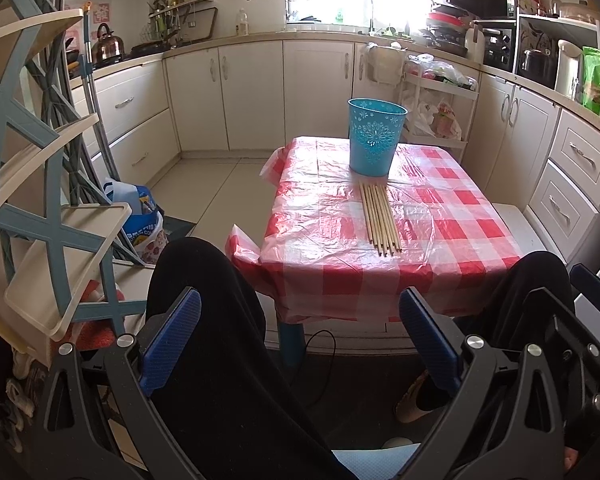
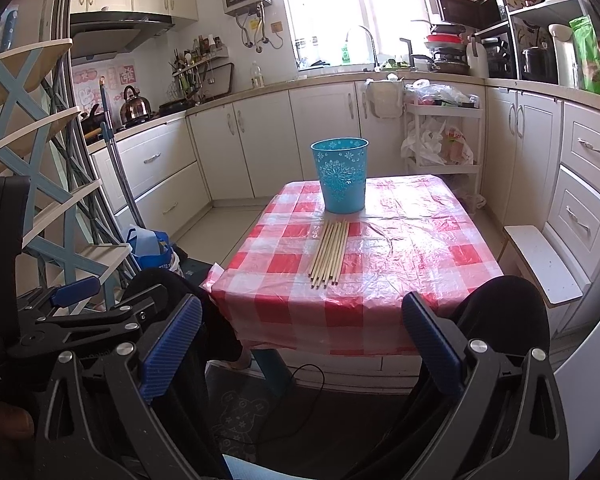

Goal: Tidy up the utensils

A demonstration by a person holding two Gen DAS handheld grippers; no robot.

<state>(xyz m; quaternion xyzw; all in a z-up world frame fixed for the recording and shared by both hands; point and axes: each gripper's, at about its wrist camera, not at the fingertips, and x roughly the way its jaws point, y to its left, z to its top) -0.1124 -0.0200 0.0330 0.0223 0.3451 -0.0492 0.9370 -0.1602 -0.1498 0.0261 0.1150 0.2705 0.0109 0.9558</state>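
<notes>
Several wooden chopsticks (image 1: 380, 218) lie side by side on the red-and-white checked tablecloth (image 1: 340, 248), just in front of a blue patterned bucket (image 1: 376, 136) that stands upright. They show in the right wrist view too: chopsticks (image 2: 329, 253), bucket (image 2: 342, 174), tablecloth (image 2: 412, 248). My left gripper (image 1: 300, 340) is open and empty, held low over the person's knees, short of the table's near edge. My right gripper (image 2: 302, 344) is open and empty, also short of the table. The left gripper also shows at the left of the right wrist view (image 2: 76, 300).
A blue-and-cream shelf rack (image 1: 40, 200) stands close on the left, with a blue bag (image 1: 140, 220) on the floor. Kitchen cabinets (image 1: 252, 92) ring the room. A white stool (image 2: 540, 264) sits right of the table. A cable (image 2: 300, 400) lies under the table.
</notes>
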